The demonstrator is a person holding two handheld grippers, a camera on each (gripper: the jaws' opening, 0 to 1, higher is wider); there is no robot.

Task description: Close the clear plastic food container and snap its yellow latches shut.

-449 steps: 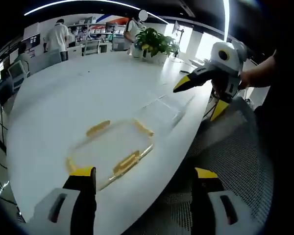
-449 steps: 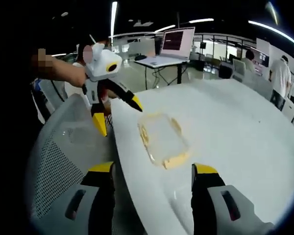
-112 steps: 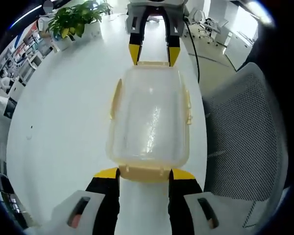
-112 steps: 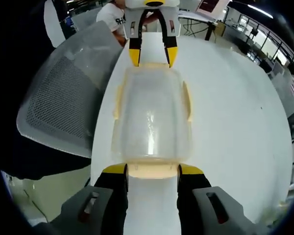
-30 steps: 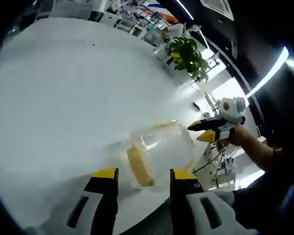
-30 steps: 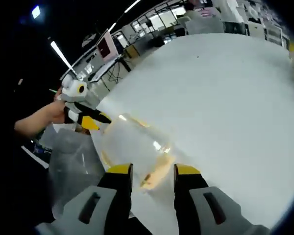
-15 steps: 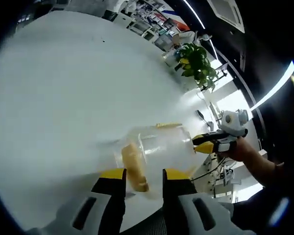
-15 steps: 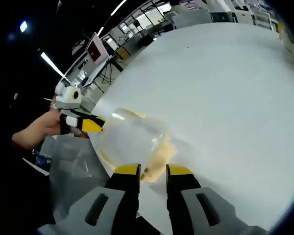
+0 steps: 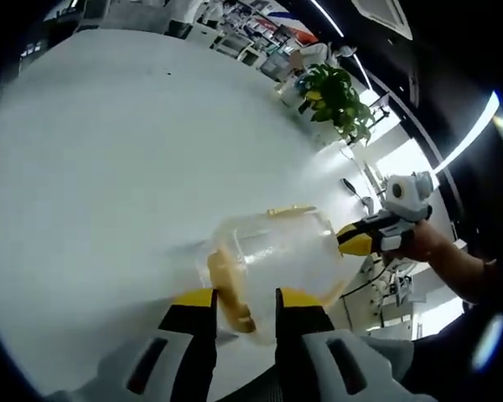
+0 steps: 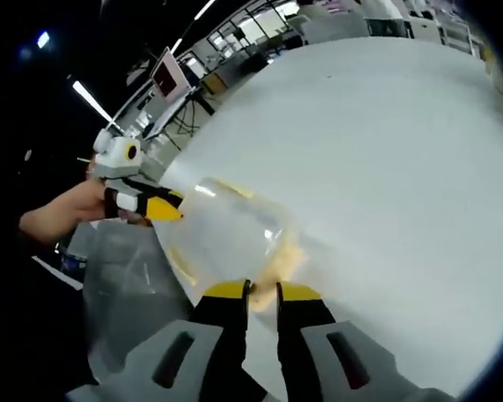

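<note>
The clear plastic container (image 9: pixel 277 255) with its lid on sits near the edge of the white table (image 9: pixel 101 167), between my two grippers. My left gripper (image 9: pixel 245 295) has its jaws drawn in on the yellow latch (image 9: pixel 228 289) at the container's near end. At the far end the right gripper (image 9: pixel 357 240) comes in, held by a hand. In the right gripper view the container (image 10: pixel 226 234) lies ahead, and my right gripper (image 10: pixel 261 289) is nearly closed on the yellow latch (image 10: pixel 281 258) at this end. The left gripper (image 10: pixel 163 206) meets the opposite end.
A potted plant (image 9: pixel 334 94) stands at the table's far side. A grey mesh chair (image 10: pixel 121 289) sits just off the table edge beside the container. A screen on a desk (image 10: pixel 165 77) stands in the room behind. The white table (image 10: pixel 386 151) stretches wide to the right.
Both grippers' jaws have narrowed over the last second and now pinch the latches at the container's two ends. The container has stayed between them.
</note>
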